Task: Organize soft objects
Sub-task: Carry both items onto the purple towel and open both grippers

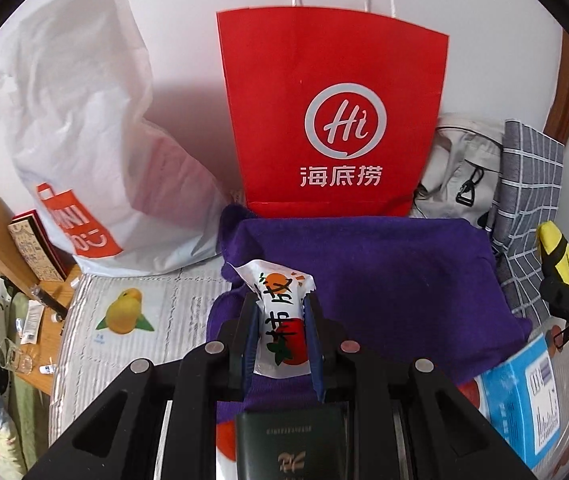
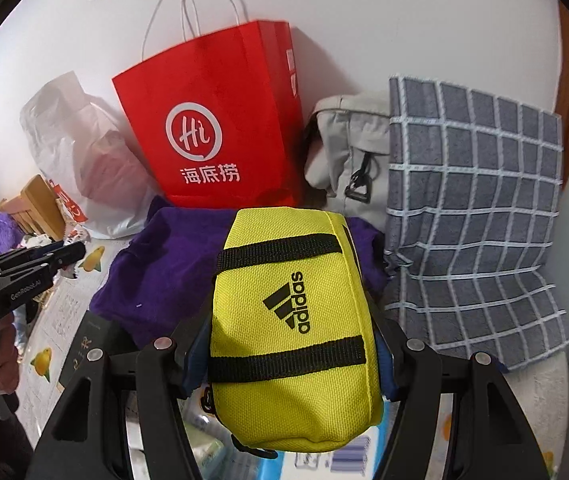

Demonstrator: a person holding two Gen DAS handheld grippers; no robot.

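My left gripper (image 1: 282, 312) is shut on a white snack packet (image 1: 280, 316) printed with orange and red fruit, held above a folded purple cloth (image 1: 384, 280). My right gripper (image 2: 290, 344) is shut on a yellow Adidas pouch (image 2: 290, 328) with black straps, held over the purple cloth (image 2: 164, 272). The pouch and right gripper also show at the right edge of the left wrist view (image 1: 560, 264). The left gripper shows at the left of the right wrist view (image 2: 32, 264).
A red paper bag (image 1: 336, 120) stands against the wall behind the cloth, with a white plastic bag (image 1: 84, 140) to its left. A beige bag (image 2: 348, 152) and a grey checked cloth (image 2: 472, 208) lie at the right. A blue box (image 1: 524, 404) lies near right. A dark booklet (image 1: 292, 440) lies below.
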